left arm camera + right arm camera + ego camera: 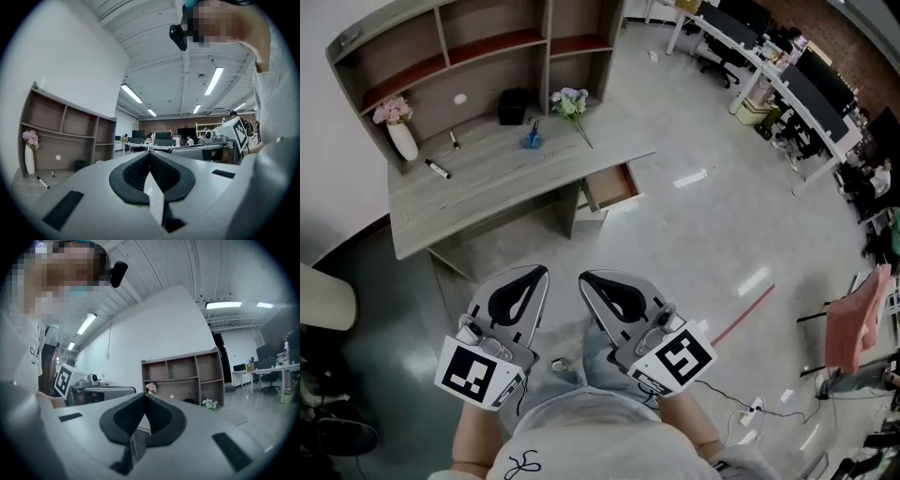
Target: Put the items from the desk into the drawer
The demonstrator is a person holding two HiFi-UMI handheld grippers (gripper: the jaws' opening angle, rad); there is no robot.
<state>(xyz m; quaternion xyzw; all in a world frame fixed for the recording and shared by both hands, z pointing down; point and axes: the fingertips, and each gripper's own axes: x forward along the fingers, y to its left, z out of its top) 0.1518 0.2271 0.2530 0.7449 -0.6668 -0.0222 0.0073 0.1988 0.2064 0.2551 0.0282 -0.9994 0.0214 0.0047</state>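
The grey desk [497, 183] with its shelf unit stands far ahead, and its drawer [612, 186] is pulled open at the right end. On the desktop lie a black marker [438, 169], a small pen [454, 140], a black box [513, 106], a blue item [532, 141] and a flower bouquet [572, 103]. A white vase with pink flowers [400, 131] stands at the left. My left gripper [542, 272] and right gripper [583, 277] hang side by side close to my body, both shut and holding nothing. The vase [29, 157] and marker [42, 182] show small in the left gripper view.
A shiny grey floor [703, 234] lies between me and the desk. Office desks with monitors [787, 75] line the far right. A red rod [741, 319] and a cable with a power strip [750, 412] lie on the floor at the right, beside a pink cloth [853, 319].
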